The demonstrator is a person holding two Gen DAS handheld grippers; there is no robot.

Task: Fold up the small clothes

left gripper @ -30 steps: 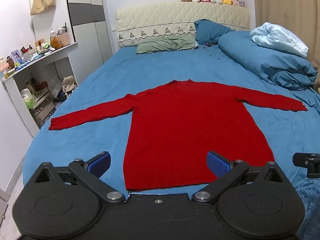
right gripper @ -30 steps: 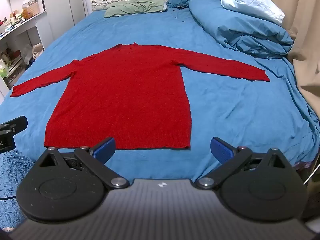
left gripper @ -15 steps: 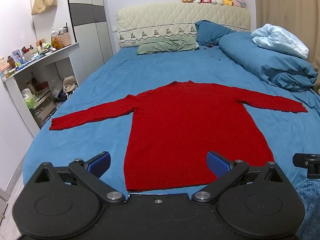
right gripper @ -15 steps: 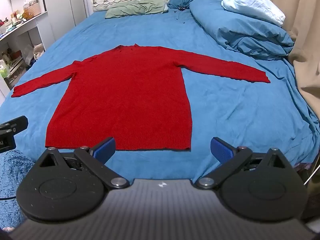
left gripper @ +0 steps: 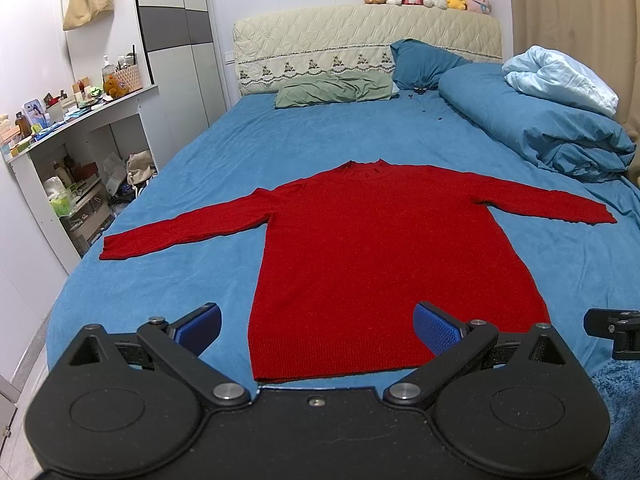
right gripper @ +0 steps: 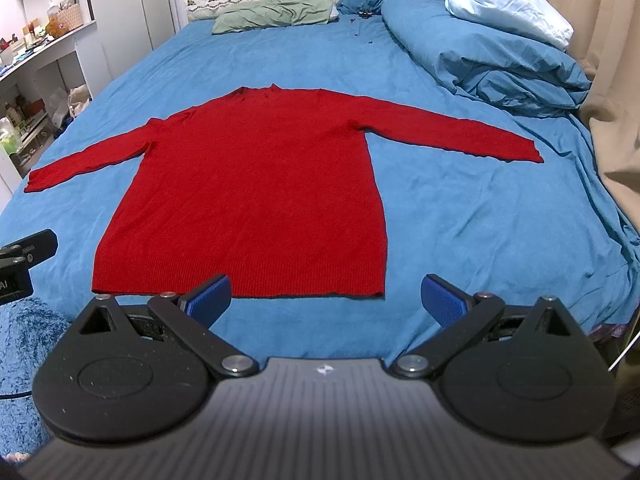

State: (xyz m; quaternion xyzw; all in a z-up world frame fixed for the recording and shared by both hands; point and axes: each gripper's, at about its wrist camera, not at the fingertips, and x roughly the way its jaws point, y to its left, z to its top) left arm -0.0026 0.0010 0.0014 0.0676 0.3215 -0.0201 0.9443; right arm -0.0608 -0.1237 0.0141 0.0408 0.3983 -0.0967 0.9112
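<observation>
A red long-sleeved sweater (left gripper: 380, 248) lies flat on the blue bed, front up, both sleeves spread out sideways, hem toward me. It also shows in the right wrist view (right gripper: 256, 184). My left gripper (left gripper: 318, 330) is open and empty, held above the hem near the foot of the bed. My right gripper (right gripper: 326, 300) is open and empty, above the bed just short of the hem's right part. Each gripper's edge shows in the other's view.
A blue duvet (left gripper: 532, 128) with a pale blanket lies piled at the right. Pillows (left gripper: 336, 90) lie by the headboard. White shelves (left gripper: 76, 168) with clutter stand left of the bed. A curtain (right gripper: 608, 60) hangs at the right.
Both views have shifted slightly; the sweater sits a touch further from the grippers. The sweater itself has not moved and both grippers stay open.
</observation>
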